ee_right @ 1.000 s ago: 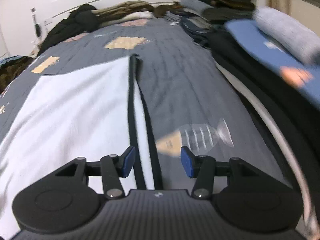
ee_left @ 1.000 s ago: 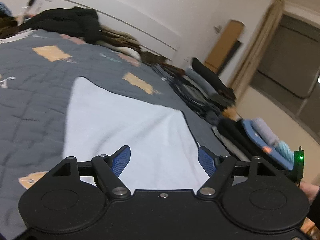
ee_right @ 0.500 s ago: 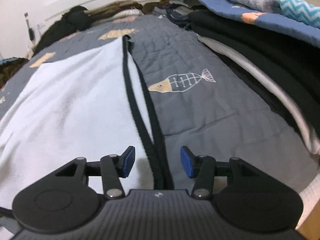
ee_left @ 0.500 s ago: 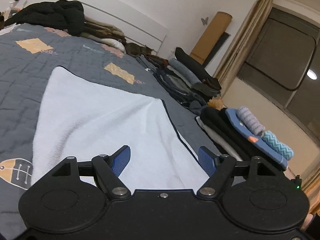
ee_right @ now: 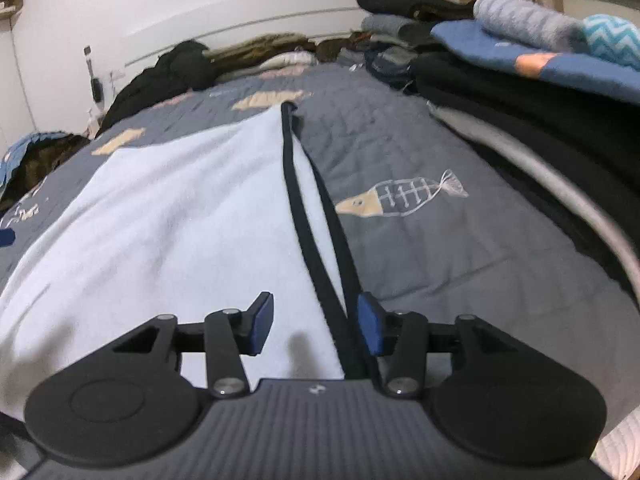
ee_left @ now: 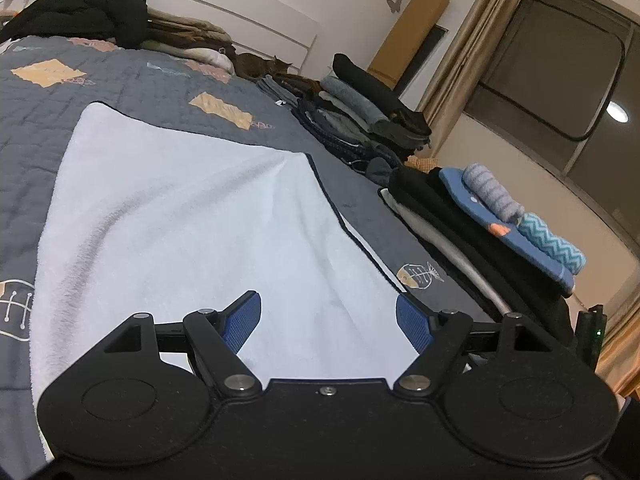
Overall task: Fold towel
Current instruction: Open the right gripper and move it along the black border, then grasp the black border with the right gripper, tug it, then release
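Pale blue towel (ee_left: 192,216), dark-edged, folded over, w/ soft wrinkles.

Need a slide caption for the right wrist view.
Right gripper, open, straddles the black-trimmed edge of the white towel on the grey quilt.

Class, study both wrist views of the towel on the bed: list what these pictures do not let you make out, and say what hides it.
- Pale blue towel, near edge: left wrist view, hidden behind the black left gripper.
- Towel's near right corner: right wrist view, covered by the right gripper.
- Stack of folded dark clothes: right wrist view, blurred and cut off by the frame edge.
- Small brown shape by the white headboard: left wrist view, too small to identify.
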Demonstrator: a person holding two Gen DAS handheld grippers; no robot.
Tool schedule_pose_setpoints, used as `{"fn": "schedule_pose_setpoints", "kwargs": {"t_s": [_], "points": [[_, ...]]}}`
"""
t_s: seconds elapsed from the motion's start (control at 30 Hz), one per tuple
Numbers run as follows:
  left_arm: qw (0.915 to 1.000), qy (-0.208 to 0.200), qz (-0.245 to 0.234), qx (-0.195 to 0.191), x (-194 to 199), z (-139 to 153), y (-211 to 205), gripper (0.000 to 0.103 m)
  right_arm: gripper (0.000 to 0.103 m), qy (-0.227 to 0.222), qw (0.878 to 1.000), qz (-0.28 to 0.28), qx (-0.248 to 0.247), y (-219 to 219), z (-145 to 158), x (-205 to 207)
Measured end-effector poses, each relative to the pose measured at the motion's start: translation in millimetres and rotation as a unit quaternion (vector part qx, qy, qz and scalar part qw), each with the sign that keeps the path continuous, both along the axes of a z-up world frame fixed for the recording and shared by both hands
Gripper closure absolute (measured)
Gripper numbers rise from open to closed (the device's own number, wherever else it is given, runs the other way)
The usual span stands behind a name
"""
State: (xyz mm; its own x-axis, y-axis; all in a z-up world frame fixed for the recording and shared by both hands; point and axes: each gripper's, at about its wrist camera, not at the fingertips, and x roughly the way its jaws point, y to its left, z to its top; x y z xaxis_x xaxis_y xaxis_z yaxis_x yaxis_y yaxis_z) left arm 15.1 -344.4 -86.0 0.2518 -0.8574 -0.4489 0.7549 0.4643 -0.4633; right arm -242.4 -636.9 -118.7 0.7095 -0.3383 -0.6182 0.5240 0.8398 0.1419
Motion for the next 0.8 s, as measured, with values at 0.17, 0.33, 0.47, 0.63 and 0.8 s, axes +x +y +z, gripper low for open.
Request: {"fn": "schedule_pose_setpoints", "kwargs": {"t_s": [0.17,0.33,0.47,0.63,0.8], "points": [[1.0000,-0.003,-0.004,0.008,-1,-2,-3,0.029,0.069,0.013,1.000,0.017,-0.004,3,-6,7],[0.9999,-0.006,-0.007,0.015,-2,-4,-6,0.029,0.103,0.039,0.999,0.011,-0.022,5,-10,13],[0.9999,-0.005,-0.007,0.013,-2,-4,-7,0.029,0.099,0.033,0.999,0.003,-0.016,3,-9,11],[0.9999,-0.004,-0.007,0.011,-3,-3,-7,0.029,0.099,0.050,0.999,0.007,-0.020,3,-14,16],[0.9999,-0.005,-0.007,0.011,-3,-3,-7,0.029,0.087,0.046,0.999,0.011,-0.021,1,-15,22]]}}
